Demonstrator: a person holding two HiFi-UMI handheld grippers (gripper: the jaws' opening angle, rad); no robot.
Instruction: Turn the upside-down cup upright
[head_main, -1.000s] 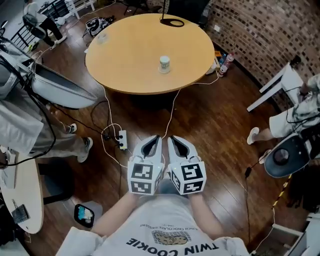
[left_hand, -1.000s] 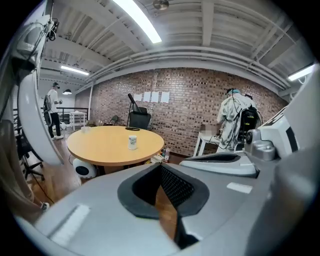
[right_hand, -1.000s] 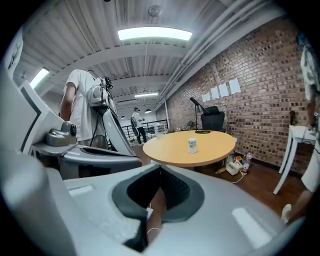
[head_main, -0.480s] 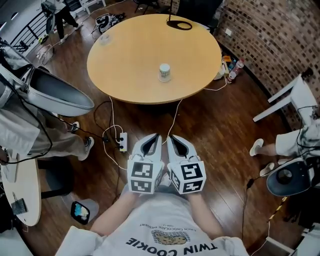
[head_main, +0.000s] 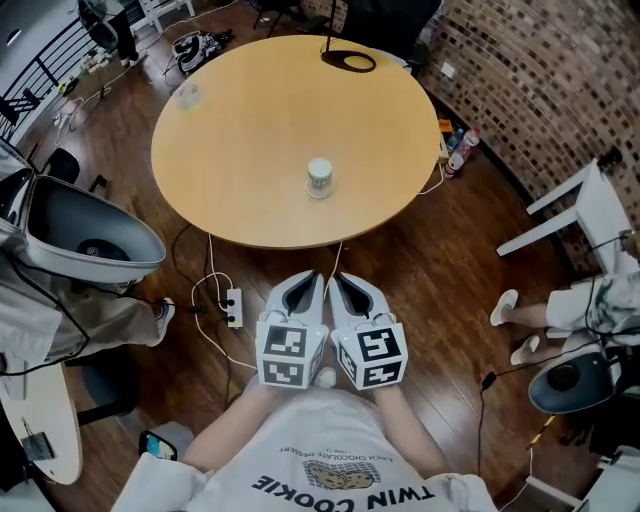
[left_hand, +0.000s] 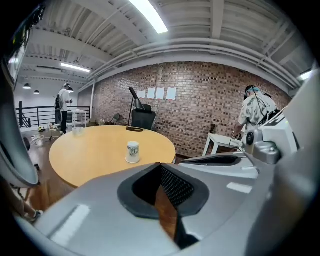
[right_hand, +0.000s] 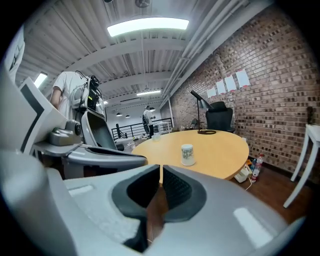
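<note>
A white cup (head_main: 319, 178) with green print stands mouth down near the front edge of the round wooden table (head_main: 250, 120). It also shows in the left gripper view as the cup (left_hand: 133, 151) and in the right gripper view as the cup (right_hand: 187, 154), well ahead of the jaws. My left gripper (head_main: 315, 278) and right gripper (head_main: 338, 278) are held side by side over the floor, short of the table's edge. Both are shut, with nothing between the jaws. In their own views the left gripper (left_hand: 160, 165) and right gripper (right_hand: 160, 167) point toward the cup.
A clear plastic cup (head_main: 187, 94) stands at the table's far left and a black ring-shaped lamp base (head_main: 348, 61) at its far edge. A power strip (head_main: 233, 306) and cables lie on the floor. A grey shell chair (head_main: 85, 230) stands left, white furniture (head_main: 580, 210) and a brick wall right.
The table and cup have come nearer and lower in the head view as I moved toward them. Both grippers stay shut and side by side.
</note>
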